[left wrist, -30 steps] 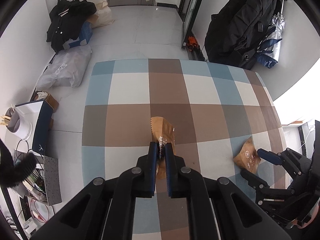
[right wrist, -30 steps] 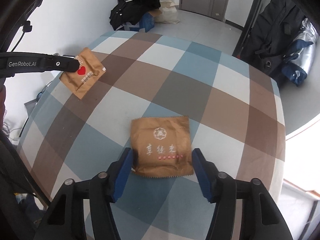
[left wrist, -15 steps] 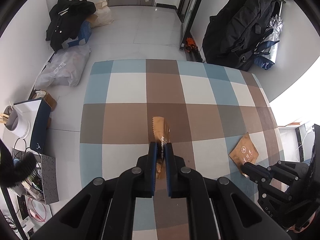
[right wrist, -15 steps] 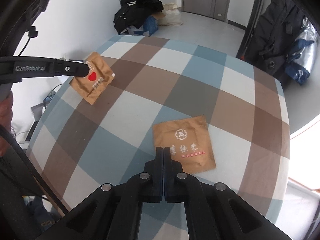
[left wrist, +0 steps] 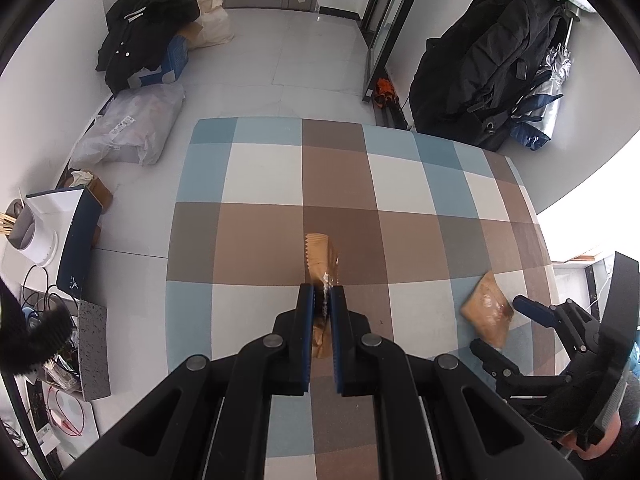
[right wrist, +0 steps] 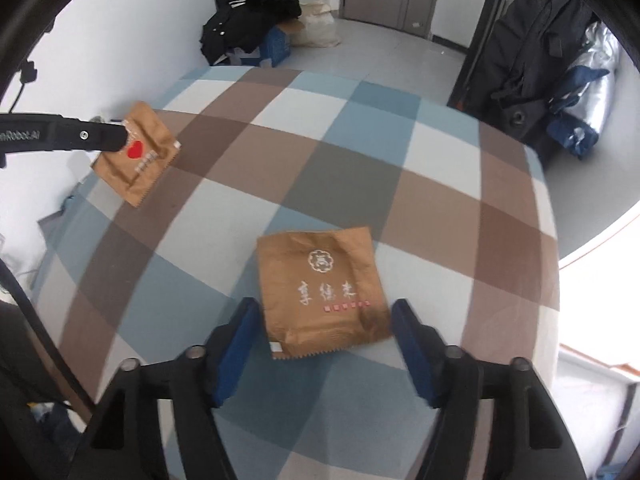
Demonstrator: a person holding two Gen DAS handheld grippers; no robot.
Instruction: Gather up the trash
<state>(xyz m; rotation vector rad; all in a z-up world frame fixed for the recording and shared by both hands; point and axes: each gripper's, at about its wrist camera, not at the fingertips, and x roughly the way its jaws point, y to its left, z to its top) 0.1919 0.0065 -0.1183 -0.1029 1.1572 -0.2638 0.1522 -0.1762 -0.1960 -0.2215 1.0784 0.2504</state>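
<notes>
Your checked tablecloth is bare apart from two brown packets. Black coats hang at two o'clock, bagged clutter at ten. Your right gripper, jaws just opened, straddles the flat packet, its white characters unreadable. Your left gripper pinches the red-heart packet.
</notes>
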